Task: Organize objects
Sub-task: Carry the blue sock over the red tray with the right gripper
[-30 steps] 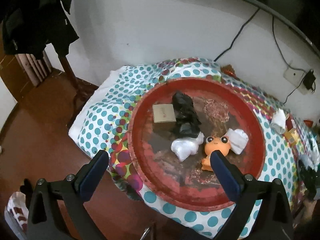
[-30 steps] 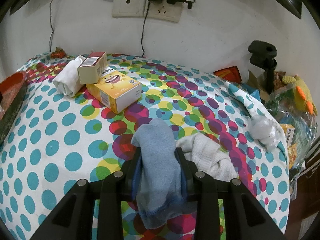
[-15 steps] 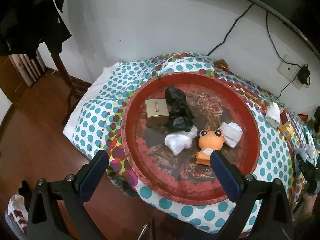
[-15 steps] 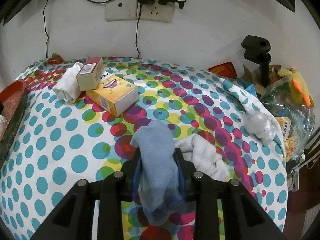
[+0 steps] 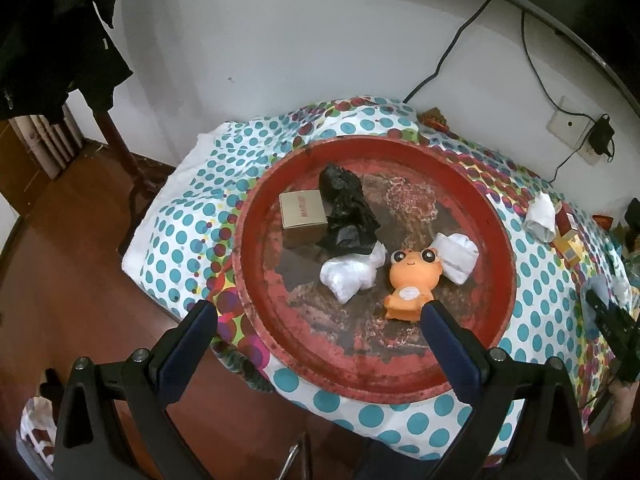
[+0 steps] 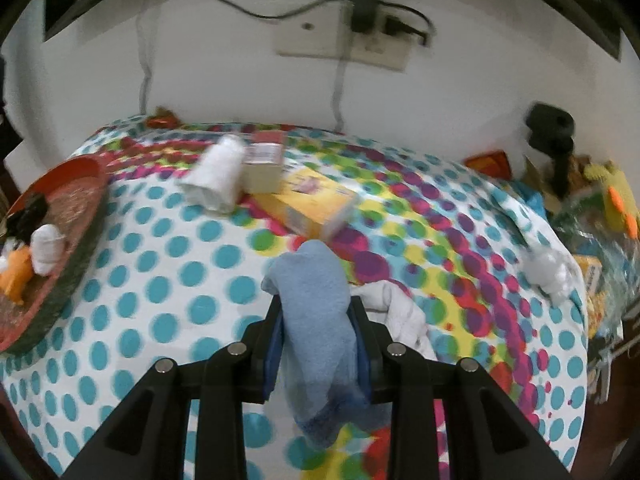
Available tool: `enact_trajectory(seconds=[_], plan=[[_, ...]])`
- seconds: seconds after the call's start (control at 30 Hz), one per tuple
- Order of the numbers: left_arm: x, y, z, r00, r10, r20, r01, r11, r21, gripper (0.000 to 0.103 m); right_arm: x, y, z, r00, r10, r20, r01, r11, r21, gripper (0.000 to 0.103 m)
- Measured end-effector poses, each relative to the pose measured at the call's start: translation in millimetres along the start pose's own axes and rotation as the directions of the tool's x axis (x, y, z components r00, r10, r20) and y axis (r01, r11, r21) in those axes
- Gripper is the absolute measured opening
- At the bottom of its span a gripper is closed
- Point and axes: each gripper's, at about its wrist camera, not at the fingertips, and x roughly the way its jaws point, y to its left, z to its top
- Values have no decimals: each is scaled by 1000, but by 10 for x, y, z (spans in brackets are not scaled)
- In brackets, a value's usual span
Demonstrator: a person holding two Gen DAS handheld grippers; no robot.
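My right gripper is shut on a light blue sock and holds it above the polka-dot tablecloth. A white sock lies just right of it. My left gripper is open and empty, hovering above the near rim of a round red tray. The tray holds a tan box, a black bag, two white bundles and an orange toy. The tray also shows at the left edge of the right wrist view.
A rolled white cloth, a small box and a yellow box lie on the cloth near the wall. A white wad and a bag of toys are at the right. Wooden floor lies left of the table.
My right gripper has swung left with the blue sock, bringing the red tray into its view. My left gripper has pulled back and up from the tray.
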Motion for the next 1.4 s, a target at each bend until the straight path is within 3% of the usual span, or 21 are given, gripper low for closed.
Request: enact_trajectory(seconds=[0.5, 1.0, 1.4], plan=[[19, 120, 20, 1000, 4, -9, -4, 999, -32, 101, -358, 1141, 294, 983, 180, 38, -172, 973, -153, 31], [17, 260, 50, 1000, 17, -11, -18, 999, -51, 101, -439, 2165, 445, 944, 331, 12, -319, 918, -236, 31], [6, 471, 76, 1000, -12, -12, 11, 994, -106, 101, -197, 2658, 497, 937, 349, -28, -346, 908, -238, 31]])
